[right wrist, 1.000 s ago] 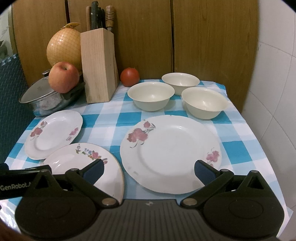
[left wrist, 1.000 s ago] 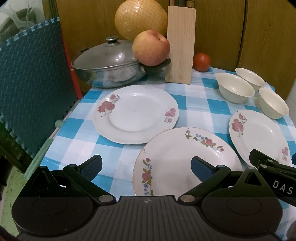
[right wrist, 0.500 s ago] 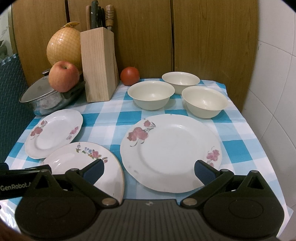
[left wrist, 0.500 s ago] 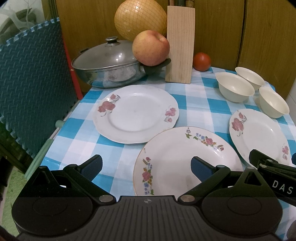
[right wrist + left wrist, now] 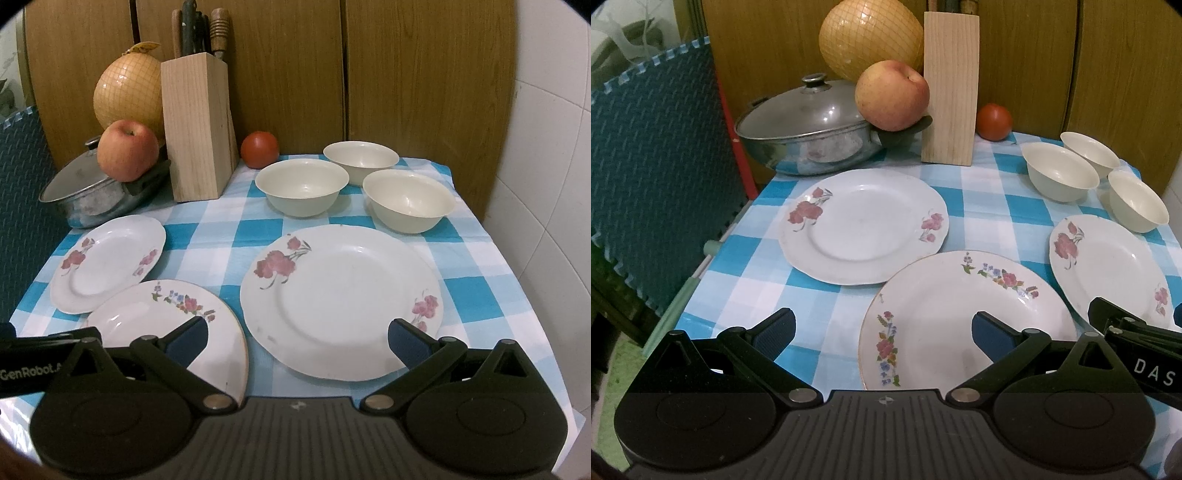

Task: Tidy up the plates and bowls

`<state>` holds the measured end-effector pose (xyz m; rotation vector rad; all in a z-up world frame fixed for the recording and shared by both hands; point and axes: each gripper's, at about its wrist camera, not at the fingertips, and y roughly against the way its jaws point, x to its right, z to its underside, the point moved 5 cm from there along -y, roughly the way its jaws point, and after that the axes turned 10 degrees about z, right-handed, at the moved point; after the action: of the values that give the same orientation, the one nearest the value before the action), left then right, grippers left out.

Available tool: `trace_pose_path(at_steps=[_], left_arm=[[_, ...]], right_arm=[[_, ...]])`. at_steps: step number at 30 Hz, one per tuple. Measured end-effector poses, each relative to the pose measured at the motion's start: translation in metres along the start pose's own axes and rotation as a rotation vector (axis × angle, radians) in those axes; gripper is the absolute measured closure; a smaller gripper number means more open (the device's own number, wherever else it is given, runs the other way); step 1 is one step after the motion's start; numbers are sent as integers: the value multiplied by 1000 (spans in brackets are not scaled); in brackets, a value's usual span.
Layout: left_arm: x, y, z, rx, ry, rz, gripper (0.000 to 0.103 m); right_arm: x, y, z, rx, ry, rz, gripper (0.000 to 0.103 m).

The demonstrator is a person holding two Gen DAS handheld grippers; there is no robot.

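Both the left gripper (image 5: pixel 882 334) and right gripper (image 5: pixel 297 338) hover with fingers spread wide, holding nothing, over two plates (image 5: pixel 960 317) (image 5: pixel 343 299) at the checked table's (image 5: pixel 255 232) near edge; a third plate (image 5: pixel 862 225) lies further left, three bowls (image 5: pixel 303 186) cluster beyond

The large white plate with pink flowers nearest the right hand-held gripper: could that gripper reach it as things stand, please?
Probably yes: the right hand-held gripper is open, and the large white plate with pink flowers lies directly ahead with nothing on it or between.
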<state>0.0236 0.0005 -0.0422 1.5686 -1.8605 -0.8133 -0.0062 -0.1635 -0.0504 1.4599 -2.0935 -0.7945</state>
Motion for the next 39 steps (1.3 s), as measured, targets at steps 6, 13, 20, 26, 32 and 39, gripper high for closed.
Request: trace_pose_path(at_steps=[6,13,20,26,32,39], left_arm=[[0,3,0,5,0,5,0],[1,3,-1,6,-1,4,0],[1,3,-1,5,-1,3,0],[-5,6,4,10,-7,21,0],[-32,4,15,-24,49,35,1],[-33,-4,19,-67,58,48,4]], right_arm=[[-1,-1,2,-4,5,7,1],[-1,-1,2,-5,7,6,1],[-2,0,1,-8,8,3,1],[-2,-1,6,-28,26,-16,1],[-3,-1,29,-74,88,-51,11],[-14,-4,41,-136,90,-142,28]])
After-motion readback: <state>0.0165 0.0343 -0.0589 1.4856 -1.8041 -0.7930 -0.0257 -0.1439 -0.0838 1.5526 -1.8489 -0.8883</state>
